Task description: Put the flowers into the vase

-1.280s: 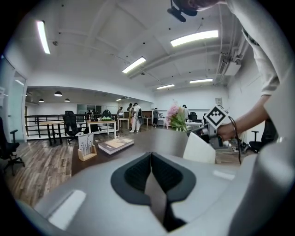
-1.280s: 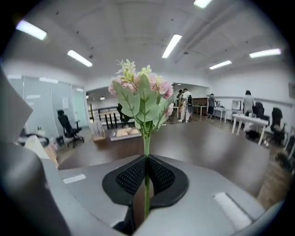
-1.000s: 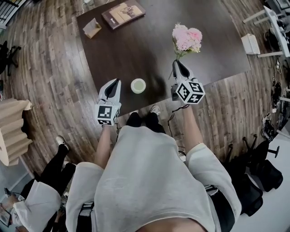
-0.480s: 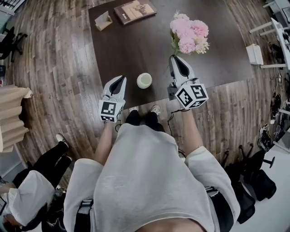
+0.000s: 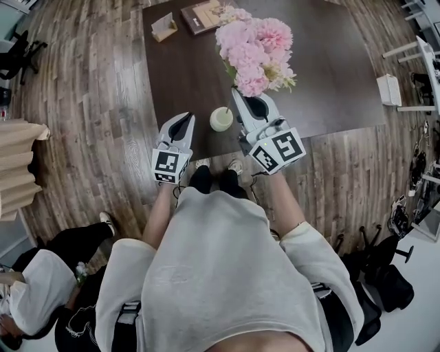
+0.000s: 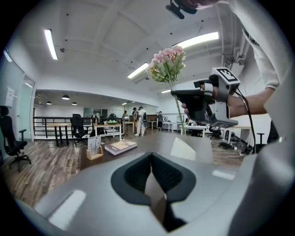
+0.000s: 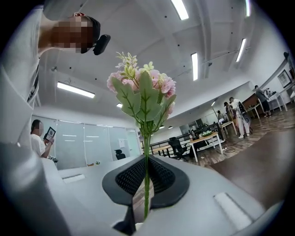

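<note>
The right tongs [image 5: 242,98] pinch the flowers [image 5: 254,45] near the vase [image 5: 221,118]; left tongs [image 5: 185,119] pressed together

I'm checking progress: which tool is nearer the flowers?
Right. The right tool grips the flowers by the stem; the left tool is shut, empty, well apart, left of the vase.

Head view: the blooms of the flowers [image 5: 253,51] cover the stem, the front end of the right gripper [image 5: 240,96] and the right end of the book [image 5: 198,15]. Book cover print too small to read. Far side of the desk [image 5: 330,75] cut off by the top edge. Vase [image 5: 221,118] seen from above, rim only; wall not visible.

Left gripper view: short stretch of stem hidden inside the right gripper.

Right gripper view: stem's foot lost in the dark gap between the fingers [image 7: 161,177].
</note>
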The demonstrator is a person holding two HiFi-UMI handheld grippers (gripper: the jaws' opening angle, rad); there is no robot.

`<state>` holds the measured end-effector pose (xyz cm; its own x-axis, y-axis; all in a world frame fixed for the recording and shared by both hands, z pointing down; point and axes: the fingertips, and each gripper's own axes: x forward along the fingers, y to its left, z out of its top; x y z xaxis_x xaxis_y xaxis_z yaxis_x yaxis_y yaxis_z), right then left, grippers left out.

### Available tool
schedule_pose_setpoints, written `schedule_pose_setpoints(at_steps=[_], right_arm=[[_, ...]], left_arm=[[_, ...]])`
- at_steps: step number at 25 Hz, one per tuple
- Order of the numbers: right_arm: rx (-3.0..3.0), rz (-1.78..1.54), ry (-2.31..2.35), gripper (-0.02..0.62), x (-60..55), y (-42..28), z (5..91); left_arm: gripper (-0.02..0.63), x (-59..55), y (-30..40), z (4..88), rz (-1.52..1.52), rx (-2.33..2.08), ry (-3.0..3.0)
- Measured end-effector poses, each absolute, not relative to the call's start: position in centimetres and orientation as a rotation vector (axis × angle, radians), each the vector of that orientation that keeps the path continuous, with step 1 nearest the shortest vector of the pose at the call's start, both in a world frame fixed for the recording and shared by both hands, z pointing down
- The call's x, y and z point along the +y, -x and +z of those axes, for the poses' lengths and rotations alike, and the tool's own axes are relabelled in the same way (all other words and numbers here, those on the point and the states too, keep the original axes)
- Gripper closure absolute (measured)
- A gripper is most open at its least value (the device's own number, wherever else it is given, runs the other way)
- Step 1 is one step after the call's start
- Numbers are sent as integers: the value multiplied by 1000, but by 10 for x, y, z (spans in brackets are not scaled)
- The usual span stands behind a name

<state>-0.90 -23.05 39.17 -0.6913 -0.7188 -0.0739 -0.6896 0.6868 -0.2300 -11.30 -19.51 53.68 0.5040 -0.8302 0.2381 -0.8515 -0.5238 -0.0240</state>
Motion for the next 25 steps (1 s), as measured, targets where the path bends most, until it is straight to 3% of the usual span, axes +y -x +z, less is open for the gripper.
schedule_pose_setpoints(at_steps=[25], right_arm=[[2835,-191,1171,568,-251,-5,457]], left_arm=[[594,-219,83,528,404,-1530,-2539]])
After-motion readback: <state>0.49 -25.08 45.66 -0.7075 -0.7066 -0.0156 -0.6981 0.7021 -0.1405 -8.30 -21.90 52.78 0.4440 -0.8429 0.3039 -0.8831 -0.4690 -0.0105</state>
